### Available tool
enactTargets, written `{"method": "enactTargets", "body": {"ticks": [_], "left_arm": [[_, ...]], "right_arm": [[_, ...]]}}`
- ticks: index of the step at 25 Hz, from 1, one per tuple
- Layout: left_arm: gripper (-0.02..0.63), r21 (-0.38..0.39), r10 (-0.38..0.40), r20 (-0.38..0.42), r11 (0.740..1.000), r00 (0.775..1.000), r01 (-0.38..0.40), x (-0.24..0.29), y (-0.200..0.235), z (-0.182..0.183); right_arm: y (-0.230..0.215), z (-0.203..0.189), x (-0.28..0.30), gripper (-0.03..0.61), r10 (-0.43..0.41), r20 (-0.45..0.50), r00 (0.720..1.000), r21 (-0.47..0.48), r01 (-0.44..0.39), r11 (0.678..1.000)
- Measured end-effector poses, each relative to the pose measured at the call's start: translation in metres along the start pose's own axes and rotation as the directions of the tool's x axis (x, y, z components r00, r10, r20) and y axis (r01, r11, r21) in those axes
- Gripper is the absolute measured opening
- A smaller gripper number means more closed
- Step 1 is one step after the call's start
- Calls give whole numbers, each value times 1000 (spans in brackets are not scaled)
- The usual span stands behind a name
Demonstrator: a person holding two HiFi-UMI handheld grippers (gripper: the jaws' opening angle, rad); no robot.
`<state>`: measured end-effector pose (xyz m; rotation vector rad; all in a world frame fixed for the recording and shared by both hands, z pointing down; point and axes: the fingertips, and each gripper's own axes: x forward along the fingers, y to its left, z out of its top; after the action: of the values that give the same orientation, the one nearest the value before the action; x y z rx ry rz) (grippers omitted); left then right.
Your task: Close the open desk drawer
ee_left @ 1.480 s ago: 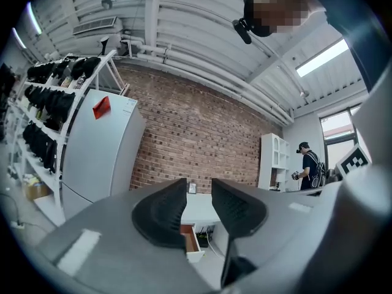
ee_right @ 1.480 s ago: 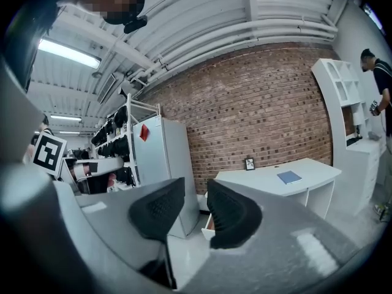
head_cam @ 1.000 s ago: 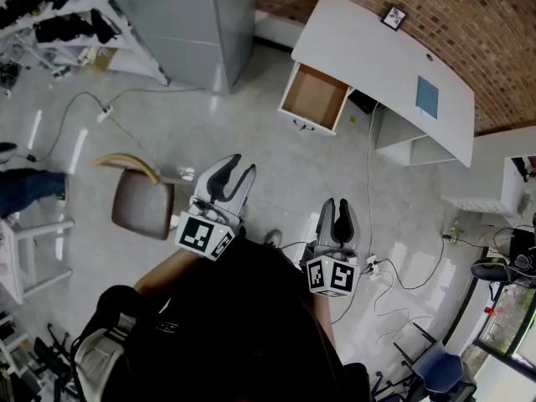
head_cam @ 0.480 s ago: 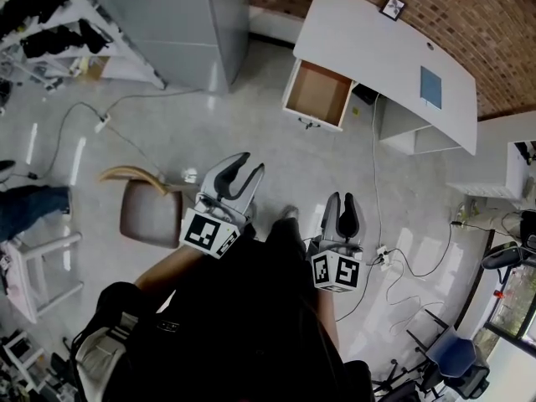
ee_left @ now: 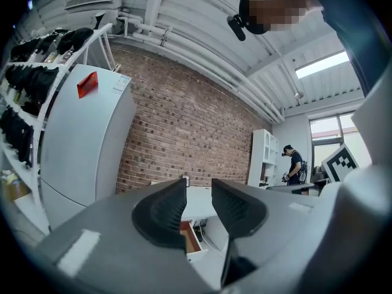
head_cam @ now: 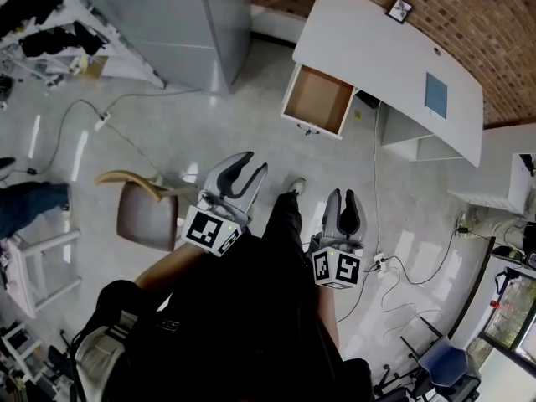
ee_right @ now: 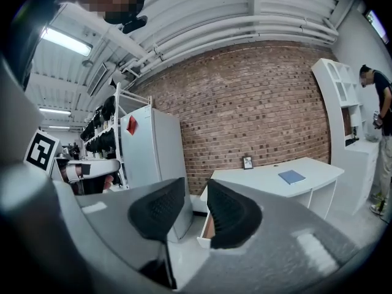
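Note:
The white desk [head_cam: 394, 57] stands against the brick wall. Its drawer [head_cam: 318, 99] is pulled out at the left end and shows a bare brown inside. My left gripper [head_cam: 253, 162] is held over the floor, well short of the drawer, open with nothing between its jaws. My right gripper [head_cam: 341, 194] is beside it, lower right, also open and empty. In the left gripper view the drawer [ee_left: 191, 237] peeks through the gap of the left gripper [ee_left: 199, 185]. The right gripper view shows the drawer [ee_right: 207, 225] under the desk [ee_right: 275, 176], beyond the right gripper [ee_right: 196, 185].
A grey cabinet [head_cam: 180, 23] stands left of the desk, with a rack of dark items [head_cam: 59, 23] further left. A brown-seated chair [head_cam: 144, 212] is by my left arm. Cables [head_cam: 92, 111] trail over the floor. A blue book [head_cam: 435, 96] lies on the desk. A person [ee_right: 378, 115] stands by white shelves.
Both grippers have moved forward toward the desk, and a leg and shoe now show between them. The drawer is still open and both jaws keep the same gap.

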<state>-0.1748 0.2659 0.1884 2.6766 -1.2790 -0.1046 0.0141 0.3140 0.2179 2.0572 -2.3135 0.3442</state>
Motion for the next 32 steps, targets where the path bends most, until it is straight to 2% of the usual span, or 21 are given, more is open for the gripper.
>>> {"method": "enactTargets", "body": {"ticks": [14,18,24,32], "left_arm": [[146,-4,39,-24,999,999,-39,142,-9,2],[147,-3,74,-23,997,997,-74,175,-13,-2],[150,13,87,-73,996,994,-86,205,-16,-13],[157,65,81,-156,995,984,-71,228,6,-36]], "right_arm": [[-94,22,119,120,132,-75,988,-16,-134,991],[-122,25,148,120,182,-86,980,-16,-184,983],[-146,23,181,120,260,-123,958,-13,-264,964],[-151,8,212,120,293,-177,940,-23,-301,953]]}}
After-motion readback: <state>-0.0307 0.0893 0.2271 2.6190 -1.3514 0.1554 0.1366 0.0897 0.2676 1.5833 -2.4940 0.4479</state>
